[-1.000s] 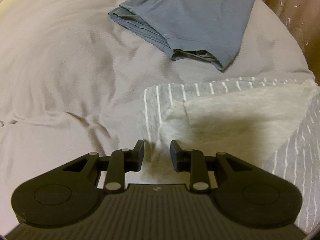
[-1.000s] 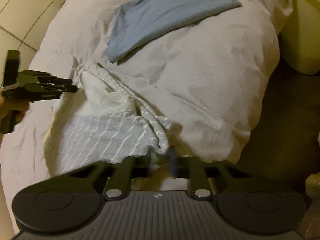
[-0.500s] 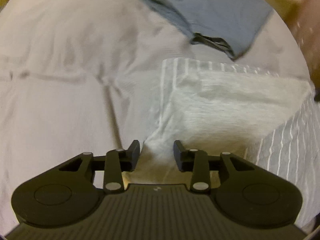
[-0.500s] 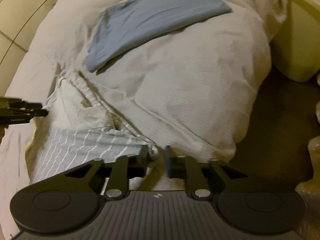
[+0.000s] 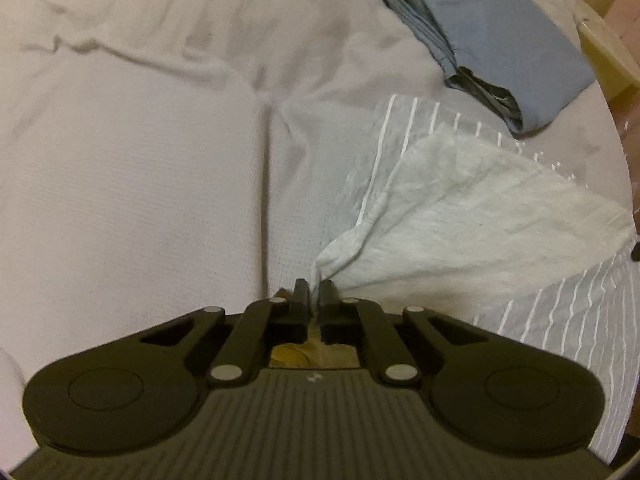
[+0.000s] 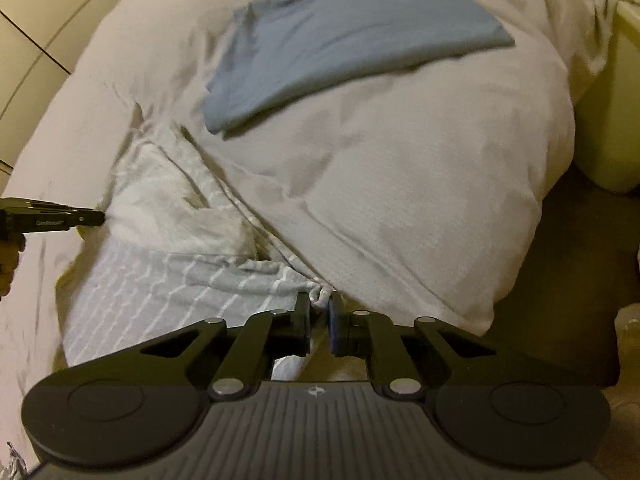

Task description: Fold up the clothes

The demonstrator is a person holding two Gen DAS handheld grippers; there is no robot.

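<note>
Striped garment (image 5: 552,320): grey with thin white lines, lying on the duvet (image 5: 132,184), its pale fleecy inside (image 5: 472,216) showing where it is turning over; one corner is lifting at each gripper.
Left gripper (image 5: 314,289): pinching the pale corner of the garment, fingers nearly together on the cloth.
Right gripper (image 6: 319,307): clenching a bunched striped edge (image 6: 320,294) of the garment.
Blue shirt (image 5: 500,40): folded, lying on the duvet just beyond the garment.
Duvet: white, wrinkling, covering the bed.
Hand (image 6: 9,258): gripping the left tool's handle, at the right view's left edge.
</note>
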